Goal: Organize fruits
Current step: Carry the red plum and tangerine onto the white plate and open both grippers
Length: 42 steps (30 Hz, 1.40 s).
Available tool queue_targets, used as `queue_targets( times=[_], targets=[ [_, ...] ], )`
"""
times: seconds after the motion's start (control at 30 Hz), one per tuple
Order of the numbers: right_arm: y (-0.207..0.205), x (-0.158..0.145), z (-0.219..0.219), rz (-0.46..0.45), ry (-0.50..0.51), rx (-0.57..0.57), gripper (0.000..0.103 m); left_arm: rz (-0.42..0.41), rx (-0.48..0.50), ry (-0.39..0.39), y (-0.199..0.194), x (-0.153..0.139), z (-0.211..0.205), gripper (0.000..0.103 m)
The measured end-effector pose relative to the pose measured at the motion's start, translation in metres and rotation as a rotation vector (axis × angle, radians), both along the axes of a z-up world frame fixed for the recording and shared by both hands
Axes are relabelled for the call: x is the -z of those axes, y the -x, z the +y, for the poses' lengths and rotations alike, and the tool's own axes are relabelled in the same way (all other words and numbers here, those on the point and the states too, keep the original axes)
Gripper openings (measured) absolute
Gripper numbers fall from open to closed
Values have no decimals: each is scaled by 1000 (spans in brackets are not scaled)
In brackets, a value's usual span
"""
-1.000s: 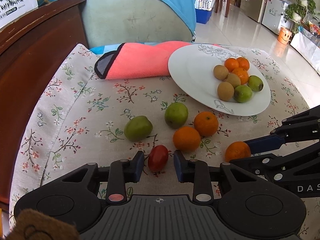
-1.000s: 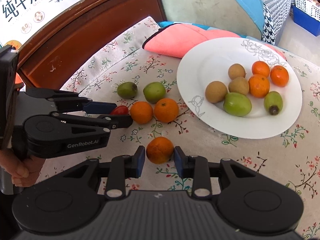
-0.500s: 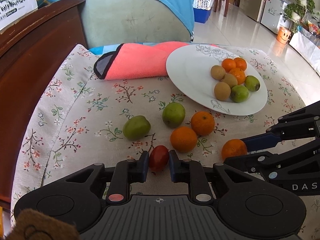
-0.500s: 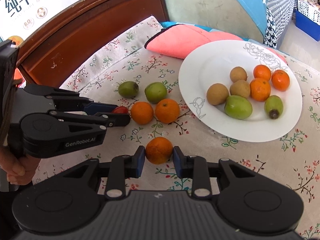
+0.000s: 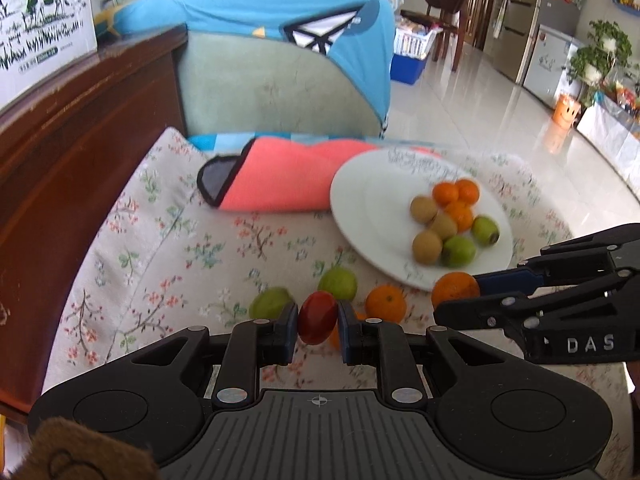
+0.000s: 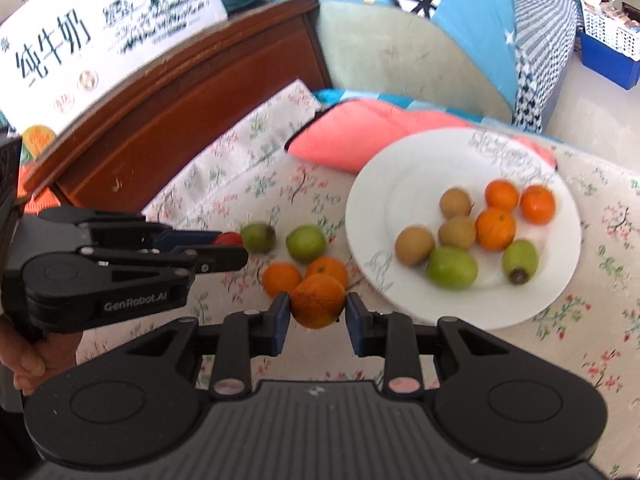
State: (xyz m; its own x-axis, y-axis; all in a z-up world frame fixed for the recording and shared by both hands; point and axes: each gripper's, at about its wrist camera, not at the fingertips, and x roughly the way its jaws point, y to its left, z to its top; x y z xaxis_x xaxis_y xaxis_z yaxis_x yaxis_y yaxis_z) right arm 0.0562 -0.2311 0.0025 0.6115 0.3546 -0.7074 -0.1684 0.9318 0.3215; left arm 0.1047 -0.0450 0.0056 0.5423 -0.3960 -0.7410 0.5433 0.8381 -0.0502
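My left gripper point(image 5: 318, 330) is shut on a small red fruit point(image 5: 318, 317), held above the floral cloth. My right gripper point(image 6: 318, 318) is shut on an orange point(image 6: 318, 300), also lifted off the cloth. From the left wrist view the right gripper point(image 5: 460, 298) shows at the right with its orange point(image 5: 455, 288). The left gripper point(image 6: 230, 246) shows at the left in the right wrist view. A white plate point(image 6: 408, 168) holds several oranges, brown fruits and green fruits. Two green fruits point(image 6: 306, 243) and two oranges point(image 6: 282, 278) lie on the cloth beside the plate.
A folded pink cloth point(image 5: 280, 178) lies behind the plate. A dark wooden headboard point(image 6: 180, 100) runs along the left. A green cushion with blue fabric point(image 5: 280, 80) stands at the back. A hand point(image 6: 24, 364) grips the left gripper's handle.
The left gripper closed on the red fruit. Both grippers then rose with their fruits off the cloth; the views tilted up and show more of the room.
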Motion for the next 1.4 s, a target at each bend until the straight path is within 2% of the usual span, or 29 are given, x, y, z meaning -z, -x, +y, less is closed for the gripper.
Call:
queue_targets(
  times=[0.37,0.6,1.0,1.4],
  targets=[
    [-10,-35,-34,-104,-26,104,30,-27,-14,79,-6,-23,-19,19],
    [-21,-44,-53,-139,-31,156,30,-27,-26,113,-12,-28,-33,19],
    [-43,-35,-74,-142,-55,219,30,8,-65,151,-27,-21,-60,19],
    [-66,-14,-78,-103,-63,222,30,56,-107,144,-40,0,-87,19]
  ],
)
